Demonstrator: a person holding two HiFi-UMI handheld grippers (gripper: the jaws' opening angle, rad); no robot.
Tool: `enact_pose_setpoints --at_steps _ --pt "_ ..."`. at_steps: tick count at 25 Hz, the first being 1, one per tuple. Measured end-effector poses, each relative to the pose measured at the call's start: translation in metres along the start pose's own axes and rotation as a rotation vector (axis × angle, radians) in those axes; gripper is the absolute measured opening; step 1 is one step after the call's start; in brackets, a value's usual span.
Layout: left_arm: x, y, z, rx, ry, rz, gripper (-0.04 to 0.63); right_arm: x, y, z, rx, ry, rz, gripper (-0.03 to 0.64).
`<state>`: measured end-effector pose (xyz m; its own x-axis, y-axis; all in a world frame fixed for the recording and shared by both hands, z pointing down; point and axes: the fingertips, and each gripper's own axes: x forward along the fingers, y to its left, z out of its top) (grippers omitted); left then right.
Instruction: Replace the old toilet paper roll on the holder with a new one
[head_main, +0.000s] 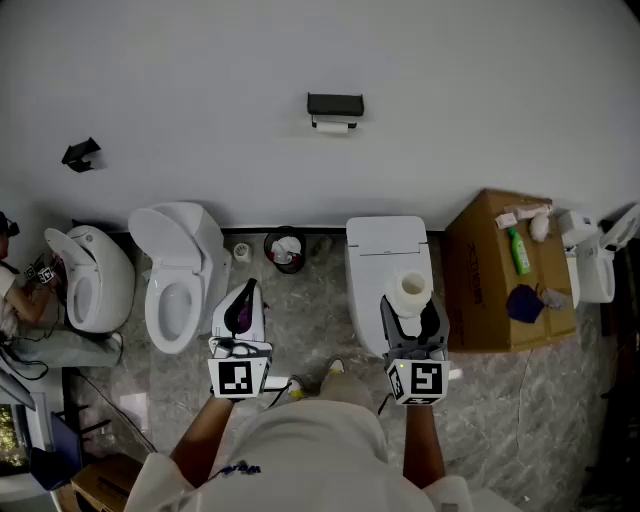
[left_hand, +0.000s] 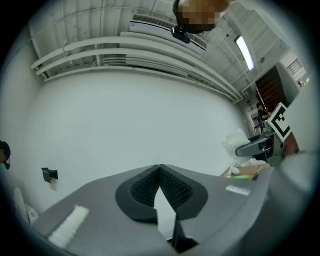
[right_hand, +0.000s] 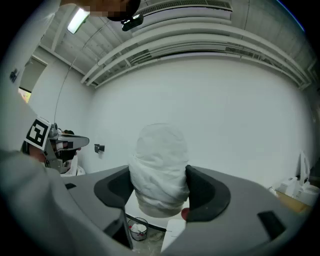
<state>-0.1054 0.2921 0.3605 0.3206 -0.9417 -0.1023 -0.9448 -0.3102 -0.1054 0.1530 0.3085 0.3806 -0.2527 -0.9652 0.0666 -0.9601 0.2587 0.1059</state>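
A black toilet paper holder (head_main: 335, 104) is fixed to the white wall, with the old roll (head_main: 333, 126) hanging under it. My right gripper (head_main: 412, 312) is held level over a closed toilet, well short of the wall. Its jaws stand wide around a new white toilet paper roll (head_main: 410, 290). In the right gripper view the roll (right_hand: 160, 165) fills the gap and both pads (right_hand: 200, 192) press on its sides. To the left, my left gripper (head_main: 243, 303) is shut with nothing in it; its pads (left_hand: 172, 187) meet at the tips.
An open-lid toilet (head_main: 175, 270) and a closed one (head_main: 388, 250) stand along the wall, with a small trash bin (head_main: 285, 250) between them. A cardboard box (head_main: 490, 270) at the right carries a green bottle (head_main: 517, 250). Another person (head_main: 20, 300) crouches at far left.
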Motion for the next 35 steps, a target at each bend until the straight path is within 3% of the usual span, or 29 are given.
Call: enact_pose_setpoints --at_steps 5,11,15,25,30,35 --pt "-0.051 0.046 0.003 0.025 0.001 0.004 0.003 -0.027 0.057 0.006 0.026 0.014 -0.012 0.31" --pt "-0.102 0.072 0.004 -0.001 -0.018 0.015 0.003 -0.063 0.1 -0.001 0.09 0.038 -0.04 0.311" --pt "-0.123 0.09 0.0 -0.019 -0.018 0.028 0.003 -0.072 0.119 0.001 0.08 0.034 -0.041 0.311" --pt "-0.135 0.089 -0.005 -0.057 -0.018 0.004 0.003 -0.079 0.128 0.004 0.059 0.059 -0.045 0.312" --pt "-0.127 0.085 -0.026 -0.001 0.035 -0.025 0.003 -0.07 0.131 -0.004 0.054 0.073 -0.03 0.312" --pt "-0.1 0.081 -0.026 -0.012 0.026 -0.033 0.002 -0.051 0.113 -0.011 0.08 0.078 -0.044 0.313"
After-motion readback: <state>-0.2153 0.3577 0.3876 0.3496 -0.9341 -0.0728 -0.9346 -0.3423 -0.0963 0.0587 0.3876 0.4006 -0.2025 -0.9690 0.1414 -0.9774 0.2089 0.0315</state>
